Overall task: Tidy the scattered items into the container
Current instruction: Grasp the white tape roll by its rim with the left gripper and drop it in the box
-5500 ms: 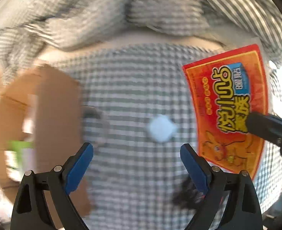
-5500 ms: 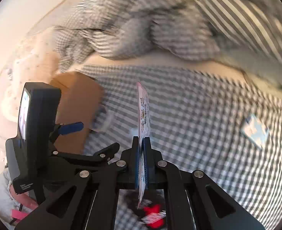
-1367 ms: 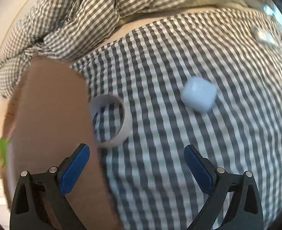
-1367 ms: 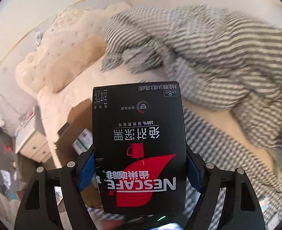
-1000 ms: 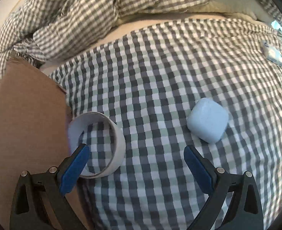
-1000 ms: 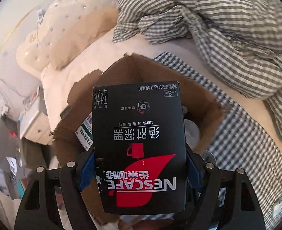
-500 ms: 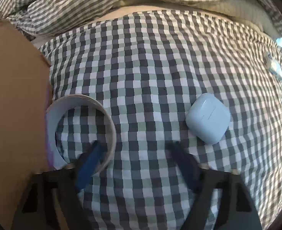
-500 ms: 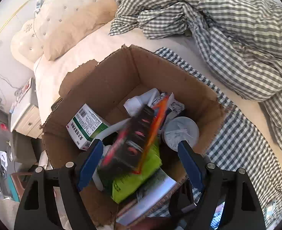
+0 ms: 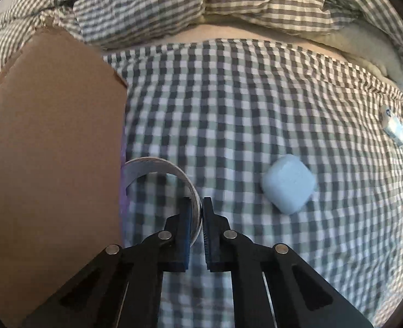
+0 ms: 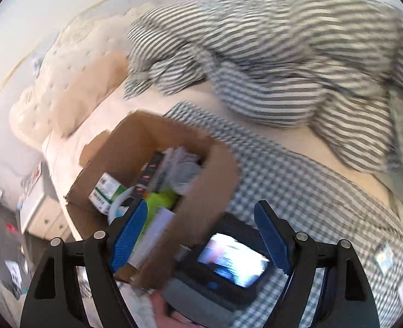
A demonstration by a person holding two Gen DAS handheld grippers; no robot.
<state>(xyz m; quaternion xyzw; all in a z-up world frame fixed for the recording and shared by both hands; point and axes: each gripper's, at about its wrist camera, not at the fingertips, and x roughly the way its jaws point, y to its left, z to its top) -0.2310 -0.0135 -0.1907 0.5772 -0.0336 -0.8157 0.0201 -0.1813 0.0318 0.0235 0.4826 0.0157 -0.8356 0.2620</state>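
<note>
White tape ring [image 9: 171, 180]: on the bed beside cardboard box [image 9: 51, 147], wall pinched by your left gripper [image 9: 196, 213] fingers.
Right gripper [image 10: 198, 232]: fingers wide apart, empty.
Lift: clear the box wall before releasing inside.

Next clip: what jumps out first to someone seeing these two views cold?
In the left wrist view, the left hand-held gripper is pinched shut on the wall of a white tape ring lying on the checked bedspread, right beside the cardboard box. A pale blue rounded case sits loose to the ring's right. In the blurred right wrist view, the right hand-held gripper is open and empty, with the box already crammed with items.
</note>
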